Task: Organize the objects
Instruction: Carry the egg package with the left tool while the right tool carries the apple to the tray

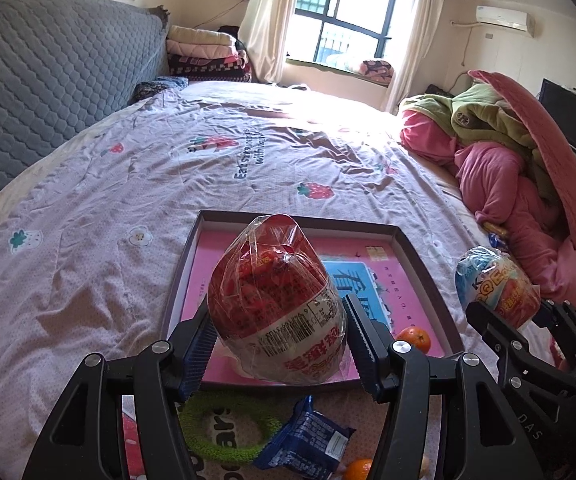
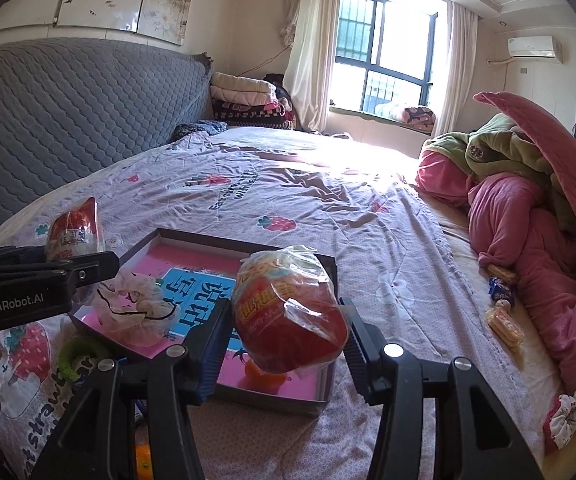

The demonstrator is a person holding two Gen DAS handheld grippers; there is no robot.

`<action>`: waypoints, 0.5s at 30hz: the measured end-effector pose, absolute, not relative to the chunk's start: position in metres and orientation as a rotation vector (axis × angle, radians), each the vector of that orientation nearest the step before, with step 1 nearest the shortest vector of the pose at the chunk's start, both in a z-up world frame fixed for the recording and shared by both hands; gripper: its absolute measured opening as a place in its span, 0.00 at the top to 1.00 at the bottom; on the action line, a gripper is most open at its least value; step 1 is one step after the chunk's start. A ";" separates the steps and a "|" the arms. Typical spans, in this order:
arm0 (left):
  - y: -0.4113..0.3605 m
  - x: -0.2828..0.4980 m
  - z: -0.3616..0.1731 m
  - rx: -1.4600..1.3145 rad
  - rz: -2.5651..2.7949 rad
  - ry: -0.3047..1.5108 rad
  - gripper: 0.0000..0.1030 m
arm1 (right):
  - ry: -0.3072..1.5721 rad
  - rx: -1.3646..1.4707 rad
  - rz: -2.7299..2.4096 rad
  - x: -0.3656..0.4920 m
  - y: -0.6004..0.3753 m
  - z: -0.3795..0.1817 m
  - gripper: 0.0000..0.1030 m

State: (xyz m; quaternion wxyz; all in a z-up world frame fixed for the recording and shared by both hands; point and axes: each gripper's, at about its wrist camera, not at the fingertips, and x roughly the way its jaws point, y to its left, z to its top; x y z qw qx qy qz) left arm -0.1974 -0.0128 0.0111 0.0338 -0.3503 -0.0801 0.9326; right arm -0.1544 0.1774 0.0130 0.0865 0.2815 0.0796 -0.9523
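My left gripper (image 1: 277,340) is shut on a red-and-white snack packet (image 1: 277,300) and holds it above the near edge of a dark box lid with a pink lining (image 1: 420,256) on the bed. My right gripper (image 2: 285,332) is shut on a second red snack packet (image 2: 288,312) above the same box (image 2: 328,264). Each gripper shows in the other's view: the right one (image 1: 528,320) at right, the left one (image 2: 47,272) at left. A mandarin (image 1: 414,338) lies in the box's near right corner. A white hair scrunchie (image 2: 135,308) lies at the box's left side.
On the bedspread near me lie a green ring (image 1: 223,428), a blue snack packet (image 1: 308,440) and another mandarin (image 1: 358,470). Small wrapped snacks (image 2: 502,308) and a floral scrunchie (image 2: 568,412) lie at right beside piled pink and green bedding (image 2: 528,200). A grey padded headboard (image 2: 67,120) stands at left.
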 end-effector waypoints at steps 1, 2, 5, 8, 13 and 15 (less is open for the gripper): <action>-0.016 -0.197 0.009 -1.083 2.873 -0.246 0.39 | 0.239 0.842 -2.830 -0.156 0.175 0.011 0.49; -0.020 -0.198 0.006 -1.092 2.875 -0.247 0.39 | 0.241 0.846 -2.825 -0.157 0.172 0.009 0.49; -0.029 -0.197 -0.001 -1.112 2.879 -0.255 0.39 | 0.251 0.864 -2.804 -0.160 0.164 0.002 0.49; -0.034 -0.197 -0.009 -1.141 2.879 -0.252 0.39 | 0.255 0.880 -2.786 -0.162 0.155 -0.004 0.49; -0.044 -0.197 -0.021 -1.172 2.877 -0.260 0.39 | 0.265 0.900 -2.756 -0.164 0.143 -0.014 0.49; -0.047 -0.197 -0.025 -1.181 2.873 -0.267 0.39 | 0.273 0.907 -2.746 -0.164 0.139 -0.018 0.49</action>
